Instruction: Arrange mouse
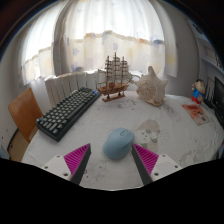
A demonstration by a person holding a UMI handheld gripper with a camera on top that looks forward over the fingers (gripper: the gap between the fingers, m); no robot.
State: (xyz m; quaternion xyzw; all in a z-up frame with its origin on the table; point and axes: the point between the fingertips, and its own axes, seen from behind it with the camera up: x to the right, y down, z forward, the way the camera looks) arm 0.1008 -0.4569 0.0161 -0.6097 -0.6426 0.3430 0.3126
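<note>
Gripper (112, 160) low over table (170, 135), fingers spread wide, holding nothing.
Mouse (119, 143) just ahead, between pink pads (77, 157); keyboard (67, 112), model ship (114, 76), curtained window (110, 30) beyond.

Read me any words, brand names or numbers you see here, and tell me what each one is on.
No text can be read here.
Keyboard: the key legends are too small to read.
Mouse, just ahead of the open gripper: no logo or label shows.
Model ship: no name shows.
Printed papers beyond the seashell: print is too blurred to read.
</note>
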